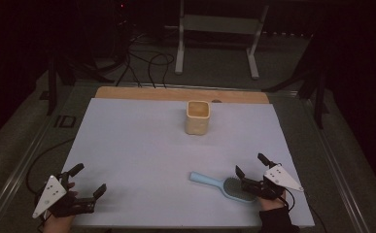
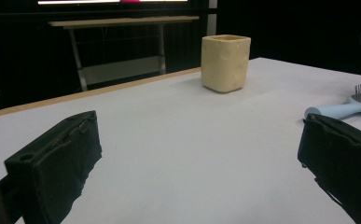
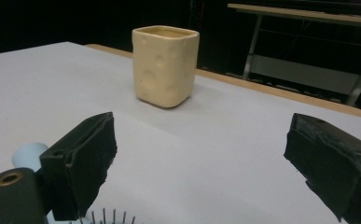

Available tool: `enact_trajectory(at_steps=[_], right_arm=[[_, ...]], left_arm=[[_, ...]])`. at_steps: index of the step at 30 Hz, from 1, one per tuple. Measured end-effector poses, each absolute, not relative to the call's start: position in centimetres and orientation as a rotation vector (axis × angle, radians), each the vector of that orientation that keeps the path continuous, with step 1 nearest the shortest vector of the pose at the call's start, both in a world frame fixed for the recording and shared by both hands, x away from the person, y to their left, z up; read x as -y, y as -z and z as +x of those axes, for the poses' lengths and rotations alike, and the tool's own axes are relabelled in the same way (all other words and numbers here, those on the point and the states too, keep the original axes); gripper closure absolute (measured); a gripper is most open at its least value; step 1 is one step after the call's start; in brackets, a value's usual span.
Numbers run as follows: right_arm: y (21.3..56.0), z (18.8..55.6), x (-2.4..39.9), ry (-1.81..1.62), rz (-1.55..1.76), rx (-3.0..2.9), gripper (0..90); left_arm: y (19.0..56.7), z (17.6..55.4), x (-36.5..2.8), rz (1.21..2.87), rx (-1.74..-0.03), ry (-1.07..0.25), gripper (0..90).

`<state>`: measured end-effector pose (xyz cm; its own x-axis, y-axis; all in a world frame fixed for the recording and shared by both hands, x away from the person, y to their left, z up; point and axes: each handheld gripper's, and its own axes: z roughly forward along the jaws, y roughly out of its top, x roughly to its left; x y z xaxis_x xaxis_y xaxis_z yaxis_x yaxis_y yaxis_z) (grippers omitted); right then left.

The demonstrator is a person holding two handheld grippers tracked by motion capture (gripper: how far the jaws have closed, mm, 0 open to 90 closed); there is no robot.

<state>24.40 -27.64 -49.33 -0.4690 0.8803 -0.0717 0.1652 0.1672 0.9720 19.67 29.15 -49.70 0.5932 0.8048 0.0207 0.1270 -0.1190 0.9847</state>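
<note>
Two grippers sit low at the near edge, nothing picked up yet. The left gripper (image 1: pixel 86 180) rests with jaws spread wide and empty. The right gripper (image 1: pixel 250 165) hovers just over the bristle head of the light-blue hairbrush (image 1: pixel 220 184), jaws wide apart, gripping nothing. The brush lies flat on the white surface (image 1: pixel 142 145). Farther back stands the yellow cup (image 1: pixel 197 117), upright, empty; seemingly the brush's destination, so everything remains.
</note>
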Motion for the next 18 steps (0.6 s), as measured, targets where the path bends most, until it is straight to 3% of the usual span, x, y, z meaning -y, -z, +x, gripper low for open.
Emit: enact_trajectory(at_steps=[18], right_arm=[[49.2,24.23,27.3,-1.343,0.993,-1.792,8.4]], left_arm=[[49.63,19.79,-28.94,1.614,-0.789,-0.674,0.0]])
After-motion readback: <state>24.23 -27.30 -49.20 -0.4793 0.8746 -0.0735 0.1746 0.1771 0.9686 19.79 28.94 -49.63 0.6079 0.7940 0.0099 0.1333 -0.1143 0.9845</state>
